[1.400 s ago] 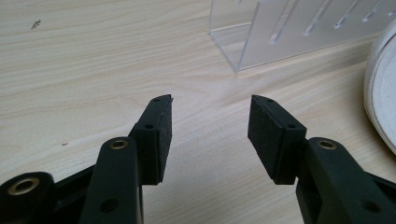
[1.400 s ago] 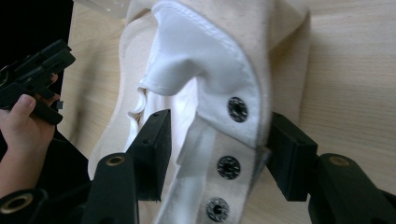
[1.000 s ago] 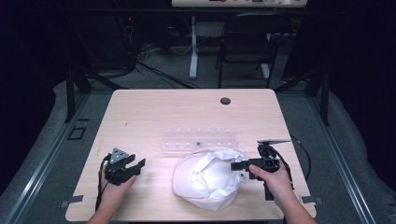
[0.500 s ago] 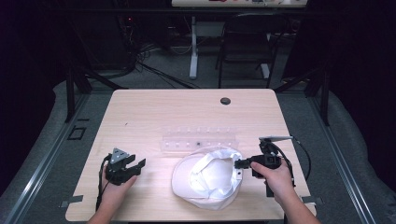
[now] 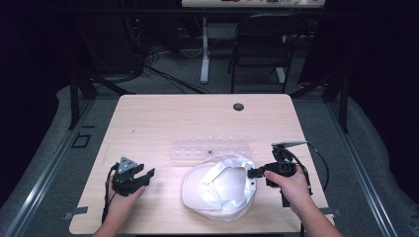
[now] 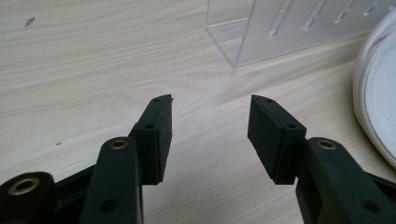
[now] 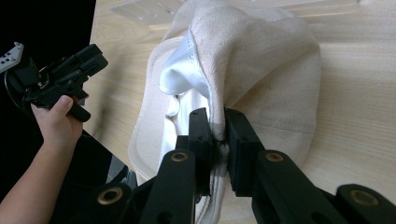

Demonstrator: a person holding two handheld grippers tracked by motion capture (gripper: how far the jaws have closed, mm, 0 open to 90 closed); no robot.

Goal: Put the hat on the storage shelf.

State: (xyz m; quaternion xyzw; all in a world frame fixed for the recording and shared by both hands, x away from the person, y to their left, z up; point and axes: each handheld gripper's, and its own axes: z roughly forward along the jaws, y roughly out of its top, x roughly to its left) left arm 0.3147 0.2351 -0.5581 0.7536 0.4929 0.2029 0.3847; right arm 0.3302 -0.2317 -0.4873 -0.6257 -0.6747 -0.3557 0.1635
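Note:
A white cloth cap (image 5: 217,190) lies upside down on the wooden table (image 5: 163,123), near its front edge. My right gripper (image 5: 251,173) comes in from the cap's right side. Its jaws have just been closing, and they now pinch the cap's raised rim. In the right gripper view the pads of my right gripper (image 7: 217,123) press on the folded edge of the cap (image 7: 271,60). My left gripper (image 5: 146,175) rests on the table left of the cap. In the left gripper view, my left gripper (image 6: 210,116) stands open over bare wood, with the cap (image 6: 378,93) at the right.
A clear acrylic rack (image 5: 212,148) with slots lies just behind the cap, and the same rack (image 6: 280,28) is ahead of the left jaws. A dark round grommet (image 5: 238,106) sits at the table's far edge. Beyond the table stand a chair (image 5: 262,54) and cables.
The right gripper's jaws, open a second ago beside the cap's edge, have closed on the rim. The cap's fabric has bunched up slightly there. The left gripper has not moved.

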